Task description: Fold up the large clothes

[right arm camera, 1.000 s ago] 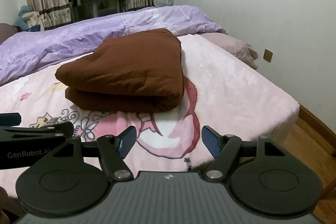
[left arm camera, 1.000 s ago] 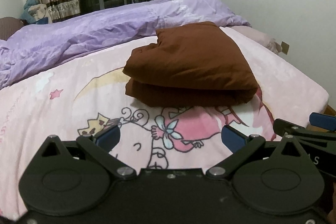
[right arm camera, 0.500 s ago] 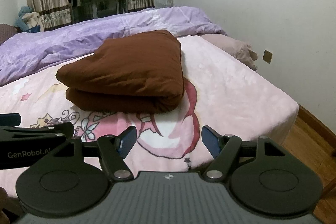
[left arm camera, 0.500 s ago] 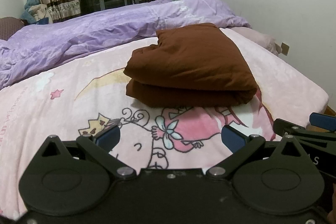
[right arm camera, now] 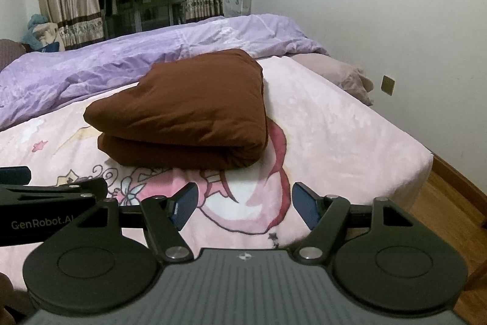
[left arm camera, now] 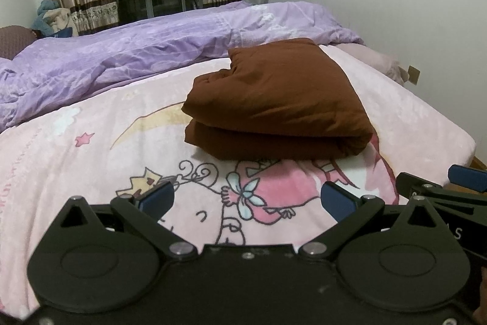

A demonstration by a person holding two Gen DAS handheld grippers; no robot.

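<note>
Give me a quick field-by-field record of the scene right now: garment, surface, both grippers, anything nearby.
garment: brown garment, folded into a thick stacked bundle, lying flat
surface: pink cartoon-print blanket on the bed
left gripper: open, empty, short of the bundle, not touching it
right gripper: open, empty, short of the bundle, not touching it
behind garment: purple duvet, bunched along the far side
pillow: pinkish pillow by the wall
floor: wooden floor to the right of the bed

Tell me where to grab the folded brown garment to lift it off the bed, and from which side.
Probably take the brown garment by its rounded fold at the near right, where the layers join, coming in low from the foot of the pink bed sheet. The left side shows separate layers that could splay. Both grippers, left gripper and right gripper, are open and empty.
</note>
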